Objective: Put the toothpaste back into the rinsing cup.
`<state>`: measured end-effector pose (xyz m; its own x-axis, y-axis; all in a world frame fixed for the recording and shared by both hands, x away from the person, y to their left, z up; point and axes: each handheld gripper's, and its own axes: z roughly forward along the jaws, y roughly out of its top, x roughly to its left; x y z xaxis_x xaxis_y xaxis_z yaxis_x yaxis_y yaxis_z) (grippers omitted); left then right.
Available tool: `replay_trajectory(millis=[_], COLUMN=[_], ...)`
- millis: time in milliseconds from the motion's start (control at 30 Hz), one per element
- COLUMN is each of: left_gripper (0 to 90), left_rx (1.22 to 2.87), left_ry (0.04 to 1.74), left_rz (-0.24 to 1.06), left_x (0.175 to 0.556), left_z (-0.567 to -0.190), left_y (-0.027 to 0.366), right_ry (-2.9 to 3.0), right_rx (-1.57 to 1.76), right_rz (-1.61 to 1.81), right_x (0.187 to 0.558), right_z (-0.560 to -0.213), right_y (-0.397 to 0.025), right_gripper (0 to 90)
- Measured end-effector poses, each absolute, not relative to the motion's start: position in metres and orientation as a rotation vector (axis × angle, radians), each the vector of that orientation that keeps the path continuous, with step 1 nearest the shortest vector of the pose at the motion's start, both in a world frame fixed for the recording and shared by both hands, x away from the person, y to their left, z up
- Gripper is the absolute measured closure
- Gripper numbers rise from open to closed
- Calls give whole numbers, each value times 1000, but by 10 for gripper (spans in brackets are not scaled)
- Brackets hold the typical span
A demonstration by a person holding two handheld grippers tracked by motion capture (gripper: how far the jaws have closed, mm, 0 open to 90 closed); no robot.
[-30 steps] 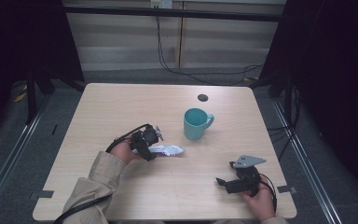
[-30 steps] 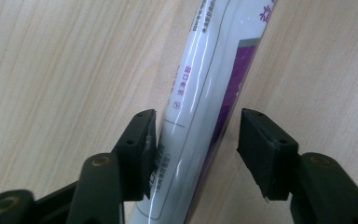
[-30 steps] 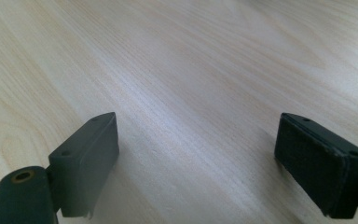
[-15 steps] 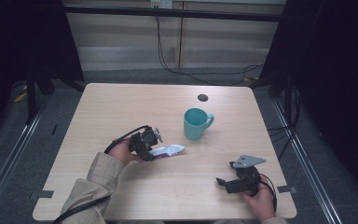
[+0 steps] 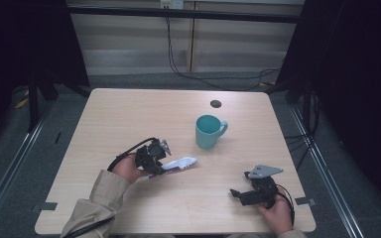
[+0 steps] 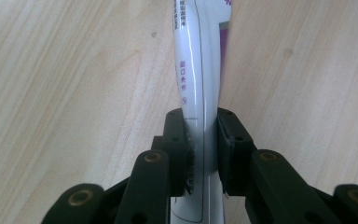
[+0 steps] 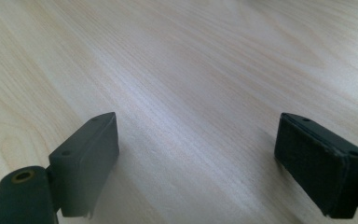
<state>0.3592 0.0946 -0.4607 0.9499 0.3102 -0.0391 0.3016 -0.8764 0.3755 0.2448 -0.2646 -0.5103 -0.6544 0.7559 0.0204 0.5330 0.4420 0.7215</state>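
A white tube with purple print (image 5: 180, 163) lies low over the light wooden table (image 5: 129, 114), left of centre. My left gripper (image 5: 162, 164) is shut on its near end; in the left gripper view the tube (image 6: 199, 70) runs up from between the two black jaws (image 6: 200, 149). A teal mug (image 5: 208, 131) stands upright behind and to the right of the tube, its handle to the right. My right gripper (image 5: 234, 193) rests near the front right corner, open, with bare wood between its pads (image 7: 193, 158).
A small dark round hole (image 5: 216, 104) sits in the table top behind the mug. Black frame posts stand at both sides and cables hang beyond the far edge. A sleeve (image 5: 99, 208) comes in at the front left.
The left gripper and the tube have shifted slightly toward the mug and tilted a little. The right gripper has not moved.
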Motion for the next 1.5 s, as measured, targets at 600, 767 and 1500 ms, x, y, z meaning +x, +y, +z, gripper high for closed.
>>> replay_trajectory(millis=[600, 767, 1500], left_gripper=[763, 763, 764], left_rx=[2566, 2520, 2409], left_ry=[536, 548, 573], left_rz=[55, 61, 109], left_x=[350, 350, 341], left_z=[-445, -440, -428], left_y=[111, 109, 89], right_ry=[2412, 2413, 2360], right_rx=[1198, 1192, 1249], right_rz=[1061, 1087, 1296], right_x=[251, 255, 276], right_z=[-504, -495, -450], right_y=[-252, -243, -220], right_gripper=[155, 177, 295])
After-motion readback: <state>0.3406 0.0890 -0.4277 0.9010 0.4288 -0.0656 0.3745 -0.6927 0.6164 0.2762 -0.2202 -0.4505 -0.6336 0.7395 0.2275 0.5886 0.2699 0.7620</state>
